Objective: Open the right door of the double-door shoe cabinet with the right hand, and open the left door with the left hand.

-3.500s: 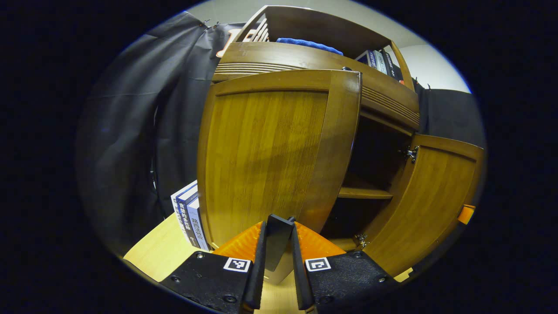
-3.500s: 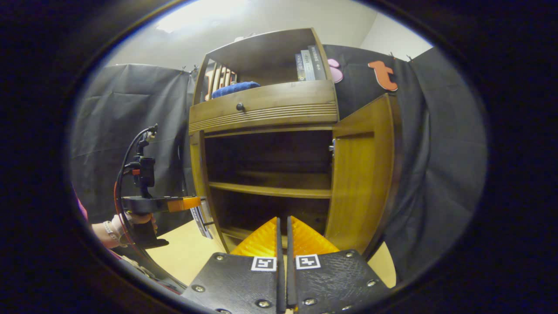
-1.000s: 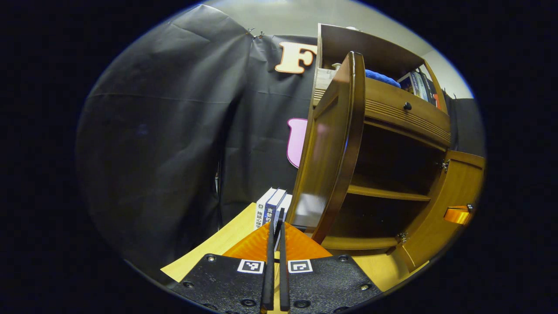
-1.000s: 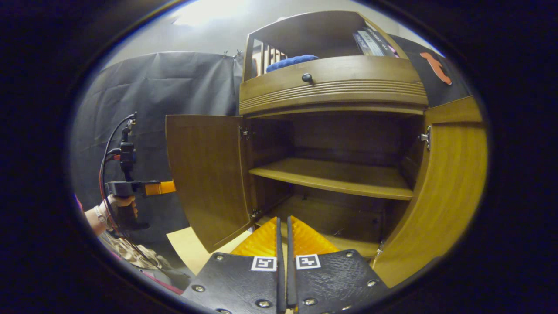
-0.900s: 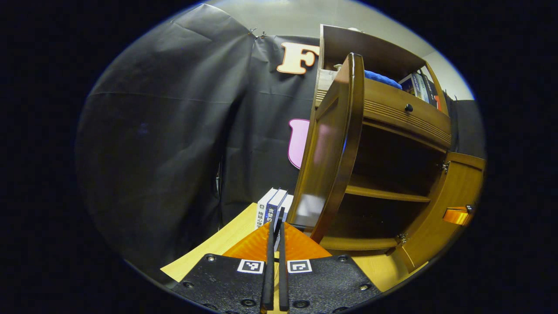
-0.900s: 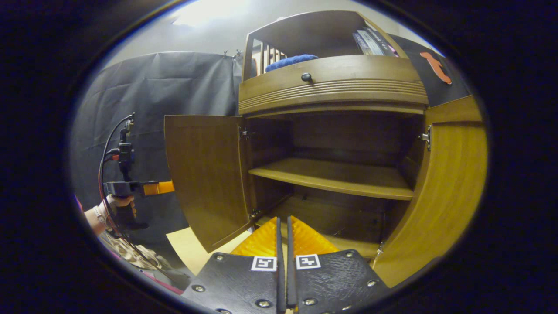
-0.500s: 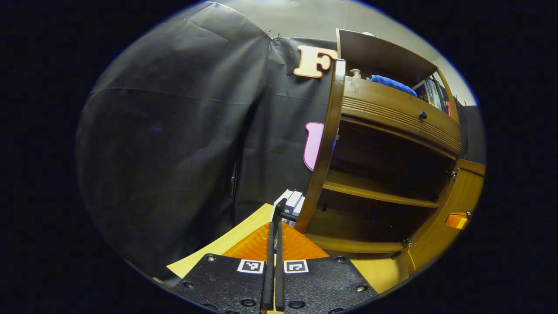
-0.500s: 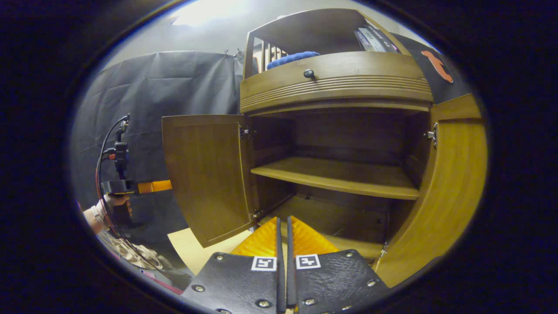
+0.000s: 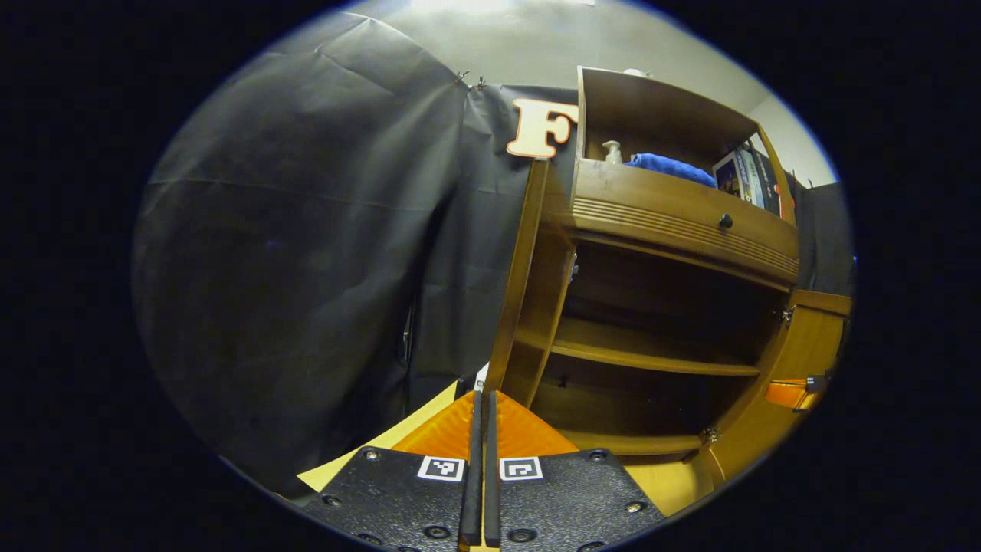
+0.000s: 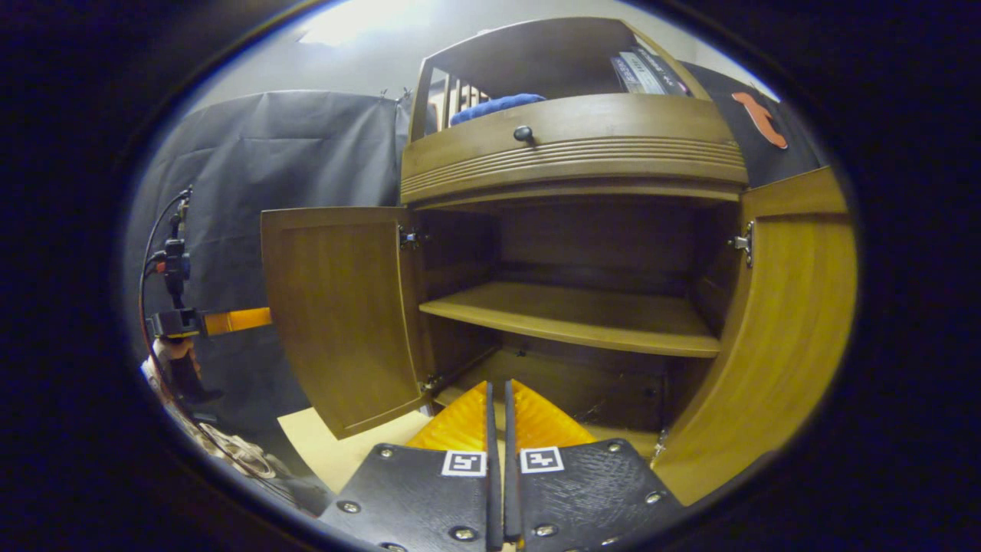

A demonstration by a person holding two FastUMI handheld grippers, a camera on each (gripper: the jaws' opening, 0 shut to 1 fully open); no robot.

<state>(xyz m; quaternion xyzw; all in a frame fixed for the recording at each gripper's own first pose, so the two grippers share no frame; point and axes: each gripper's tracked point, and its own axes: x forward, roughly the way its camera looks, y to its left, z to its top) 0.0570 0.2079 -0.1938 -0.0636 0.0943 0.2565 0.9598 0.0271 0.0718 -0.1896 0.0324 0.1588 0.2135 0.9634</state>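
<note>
The wooden shoe cabinet (image 10: 571,157) stands with both doors swung wide. In the right gripper view the left door (image 10: 337,307) and the right door (image 10: 782,330) frame a dark interior with one shelf (image 10: 575,314). My right gripper (image 10: 497,387) is shut and holds nothing, low in front of the opening. My left gripper (image 9: 481,395) is shut too, pointing at the foot of the left door (image 9: 521,284), which I see edge-on. From the right gripper view, the left gripper (image 10: 230,320) sits by that door's free edge, held by a hand (image 10: 172,349).
A drawer with a dark knob (image 10: 524,133) runs above the doors. The top shelf holds a blue towel (image 10: 498,103), books (image 10: 640,69) and a small bottle (image 9: 611,151). The cabinet stands on a light wooden table (image 10: 322,445). Black cloth (image 9: 306,253) hangs close on the left.
The left door has swung from half open to wide open. My left gripper let go of its black handle, shut, and drew back to the left. The right gripper has drifted slightly.
</note>
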